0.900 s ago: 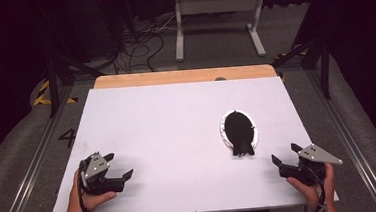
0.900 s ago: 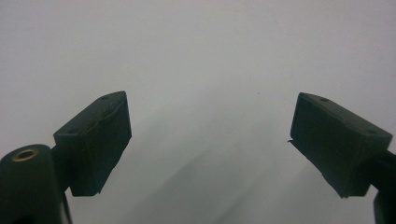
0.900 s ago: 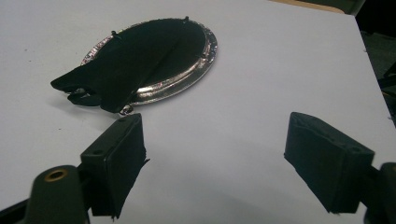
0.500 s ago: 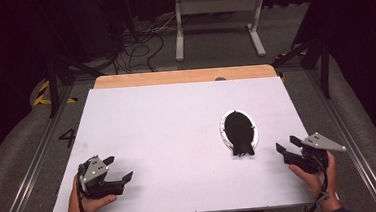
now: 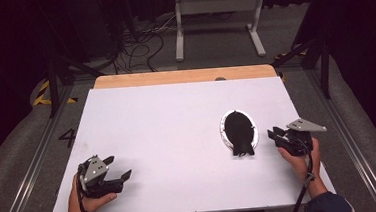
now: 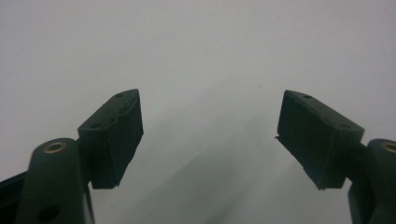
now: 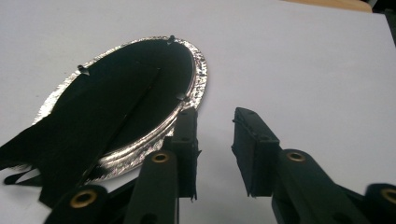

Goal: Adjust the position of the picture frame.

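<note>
An oval silver foil tray (image 5: 224,133) lies on the right half of the white table (image 5: 177,127), lined with a black cloth (image 5: 240,132) whose end spills over the near rim. My right gripper (image 5: 274,132) stands just right of it, open, jaws a small gap apart and empty. In the right gripper view the tray's rim (image 7: 198,79) and black cloth (image 7: 116,107) lie just beyond my right gripper (image 7: 215,140), whose left jaw is at the rim. My left gripper (image 5: 119,167) rests at the table's near left, wide open; between the jaws of my left gripper (image 6: 210,130) there is bare tabletop.
A wooden strip (image 5: 184,76) runs along the table's far edge. Metal rails (image 5: 34,162) flank the table on both sides. Beyond it are a white stand (image 5: 217,18) and loose cables (image 5: 136,44) on the floor.
My right gripper has moved forward and a little left, from the near right corner up beside the foil tray. The left gripper has barely shifted.
</note>
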Motion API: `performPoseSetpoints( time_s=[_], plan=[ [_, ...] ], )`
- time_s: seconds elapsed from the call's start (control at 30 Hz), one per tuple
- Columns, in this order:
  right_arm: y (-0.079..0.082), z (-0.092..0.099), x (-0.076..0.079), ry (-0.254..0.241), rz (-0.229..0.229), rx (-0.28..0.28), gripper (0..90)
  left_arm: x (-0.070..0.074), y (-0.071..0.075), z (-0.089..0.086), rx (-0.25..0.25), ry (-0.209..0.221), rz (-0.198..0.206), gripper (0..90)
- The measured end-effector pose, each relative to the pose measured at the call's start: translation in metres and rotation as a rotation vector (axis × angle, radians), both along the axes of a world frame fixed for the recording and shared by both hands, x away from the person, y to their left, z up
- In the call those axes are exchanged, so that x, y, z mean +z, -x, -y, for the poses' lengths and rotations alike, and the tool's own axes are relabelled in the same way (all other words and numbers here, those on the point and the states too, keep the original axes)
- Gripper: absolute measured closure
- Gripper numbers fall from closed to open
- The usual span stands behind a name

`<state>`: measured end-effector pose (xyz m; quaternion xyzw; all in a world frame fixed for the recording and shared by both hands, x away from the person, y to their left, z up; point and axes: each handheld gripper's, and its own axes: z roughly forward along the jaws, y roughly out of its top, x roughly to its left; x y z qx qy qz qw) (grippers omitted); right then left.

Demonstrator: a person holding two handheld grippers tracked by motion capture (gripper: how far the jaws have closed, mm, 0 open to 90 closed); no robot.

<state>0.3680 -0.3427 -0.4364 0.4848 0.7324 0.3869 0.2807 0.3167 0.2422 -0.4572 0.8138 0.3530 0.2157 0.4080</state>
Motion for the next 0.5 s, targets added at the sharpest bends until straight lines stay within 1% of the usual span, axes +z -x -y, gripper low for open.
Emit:
performPoseSetpoints(
  time_s=[0.03,0.07,0.1,0.13,0.17,0.23,0.27,0.3,0.33,0.37,0.4,0.43,0.47,0.5],
  plan=[
    [-0.004,-0.002,0.000,0.012,0.002,-0.003,77.1,0.000,0.000,0.000,-0.001,0.004,0.001,24.5],
    [-0.004,-0.002,0.000,0.012,0.002,-0.003,77.1,0.000,0.000,0.000,-0.001,0.004,0.001,25.6],
    [-0.008,-0.003,0.000,0.006,-0.002,0.000,79.3,0.000,-0.001,0.001,0.005,0.012,-0.006,25.6],
    [-0.014,-0.004,-0.001,0.014,-0.003,-0.004,82.2,0.001,-0.001,0.001,0.010,0.009,-0.011,26.3],
    [-0.018,-0.006,-0.002,0.006,-0.020,-0.006,84.5,0.001,-0.002,0.000,0.015,0.014,-0.017,27.8],
    [-0.026,-0.009,-0.004,0.004,-0.033,-0.007,86.4,0.002,-0.003,0.000,0.014,0.030,-0.020,37.3],
    [-0.030,-0.011,-0.004,0.014,-0.037,-0.016,86.9,0.002,-0.003,-0.001,0.017,0.032,-0.023,38.4],
    [-0.033,-0.012,-0.005,0.012,-0.043,-0.023,87.6,0.001,-0.003,-0.001,0.016,0.028,-0.024,39.7],
    [-0.036,-0.014,-0.005,0.020,-0.046,-0.029,87.9,0.002,-0.003,-0.002,0.012,0.015,-0.019,43.9],
    [-0.038,-0.015,-0.006,0.038,-0.049,-0.032,88.5,0.002,-0.003,-0.002,0.012,0.012,-0.017,47.1],
    [-0.041,-0.016,-0.007,0.035,-0.064,-0.036,88.8,0.002,-0.004,-0.003,0.011,0.011,-0.021,50.1],
    [-0.043,-0.017,-0.008,0.033,-0.071,-0.039,88.9,0.002,-0.004,-0.002,0.011,0.016,-0.024,54.2],
    [-0.045,-0.018,-0.008,0.039,-0.080,-0.045,89.2,0.002,-0.005,-0.003,0.001,0.011,-0.028,58.2],
    [-0.047,-0.018,-0.009,0.040,-0.085,-0.045,89.4,0.002,-0.007,-0.003,-0.008,0.022,-0.038,63.5]
  ],
)
